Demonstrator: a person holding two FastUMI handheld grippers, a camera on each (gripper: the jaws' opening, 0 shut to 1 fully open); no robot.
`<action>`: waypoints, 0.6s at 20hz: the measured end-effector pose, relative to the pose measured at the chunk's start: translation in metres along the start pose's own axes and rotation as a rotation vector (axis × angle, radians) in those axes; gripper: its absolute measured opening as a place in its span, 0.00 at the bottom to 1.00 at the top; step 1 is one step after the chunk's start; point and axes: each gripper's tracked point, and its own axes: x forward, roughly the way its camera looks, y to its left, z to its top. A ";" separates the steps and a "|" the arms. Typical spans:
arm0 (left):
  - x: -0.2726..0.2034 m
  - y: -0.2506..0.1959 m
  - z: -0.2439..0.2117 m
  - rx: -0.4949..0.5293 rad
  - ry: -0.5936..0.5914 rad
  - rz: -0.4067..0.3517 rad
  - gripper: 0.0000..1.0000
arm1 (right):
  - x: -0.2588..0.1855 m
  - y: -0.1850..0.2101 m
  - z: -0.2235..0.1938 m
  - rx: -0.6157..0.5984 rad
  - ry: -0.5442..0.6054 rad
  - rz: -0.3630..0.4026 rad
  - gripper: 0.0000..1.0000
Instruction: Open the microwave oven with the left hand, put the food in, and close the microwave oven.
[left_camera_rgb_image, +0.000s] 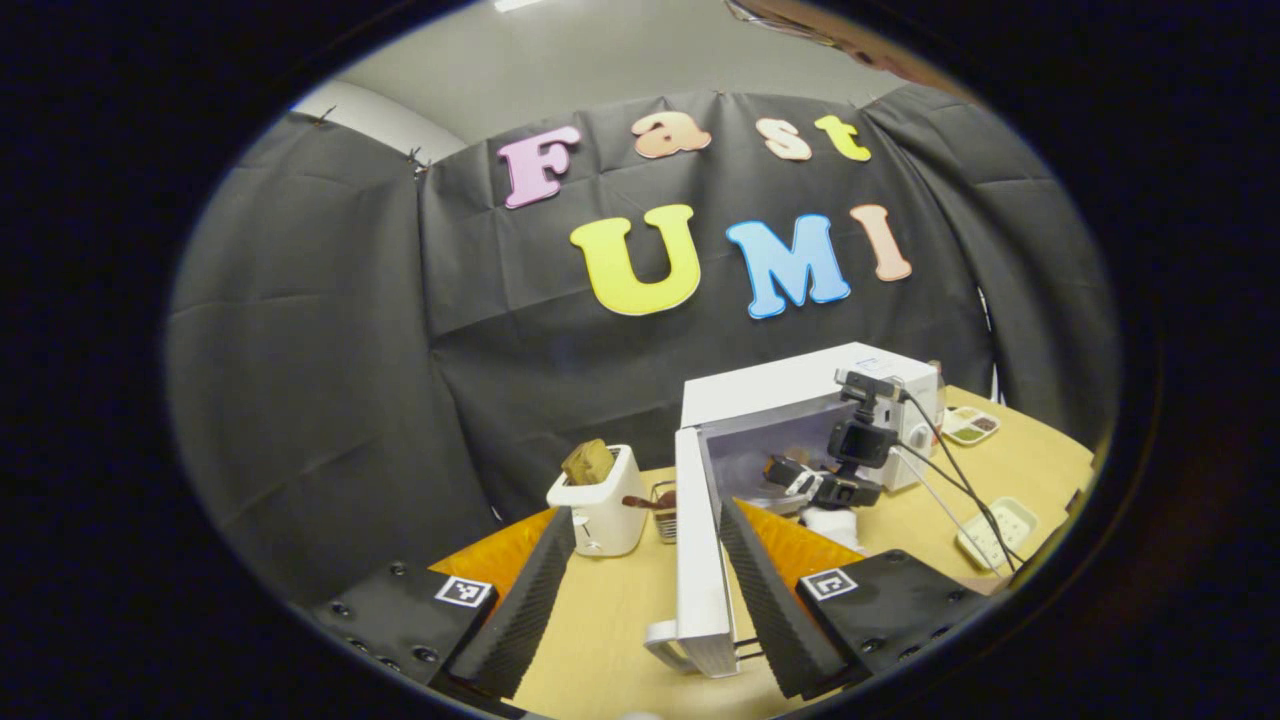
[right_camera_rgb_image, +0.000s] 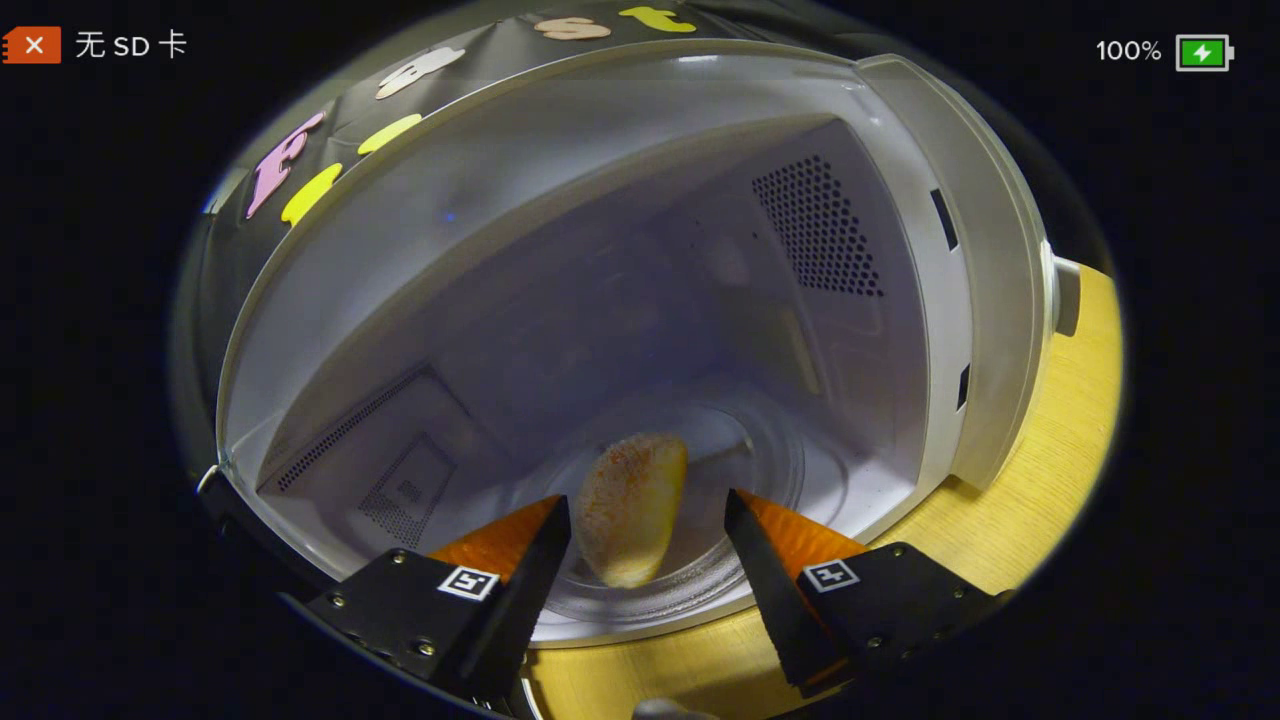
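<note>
Microwave oven (left_camera_rgb_image: 800, 395), white and boxy, stands on the wooden worktop (left_camera_rgb_image: 610, 620) with its door (left_camera_rgb_image: 695, 550) swung wide open, edge-on toward the left gripper view. In the right gripper view its pale cavity (right_camera_rgb_image: 620, 300) opens ahead, with perforated vent patches on the side walls and a round glass turntable (right_camera_rgb_image: 700, 520) on the floor. The front lip of the oven meets the worktop just below the turntable.

Left hand-held gripper (left_camera_rgb_image: 645, 575) has its fingers spread wide and straddles the open door without touching it; the door handle (left_camera_rgb_image: 665, 640) sits low between the fingers. It grips nothing. Right hand-held gripper (right_camera_rgb_image: 645, 545), seen farther off in the left gripper view at the mouth of the oven with its camera and cables, also has its fingers well apart. Between them, in the right gripper view, lies the food (right_camera_rgb_image: 630, 505), a browned oval bun resting on the turntable inside the cavity; neither finger presses on it, with a gap visible on each side.

Left of the door on the worktop stands a white toaster (left_camera_rgb_image: 600, 500) with a slice of bread (left_camera_rgb_image: 588, 460) sticking up from its slot. A small wire basket (left_camera_rgb_image: 665, 505) sits just beside it. To the right of the oven lie two small trays (left_camera_rgb_image: 970, 425), well apart from the door.
</note>
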 end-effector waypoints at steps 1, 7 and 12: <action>-0.001 -0.001 0.005 -0.001 -0.009 0.003 0.96 | -0.007 -0.003 0.003 -0.015 -0.007 -0.003 0.98; -0.010 0.004 0.036 -0.028 -0.093 0.027 0.96 | -0.106 -0.002 0.038 -0.210 0.007 0.108 0.98; -0.027 0.012 0.049 -0.072 -0.117 0.052 0.96 | -0.221 0.000 0.115 -0.456 -0.092 0.253 0.98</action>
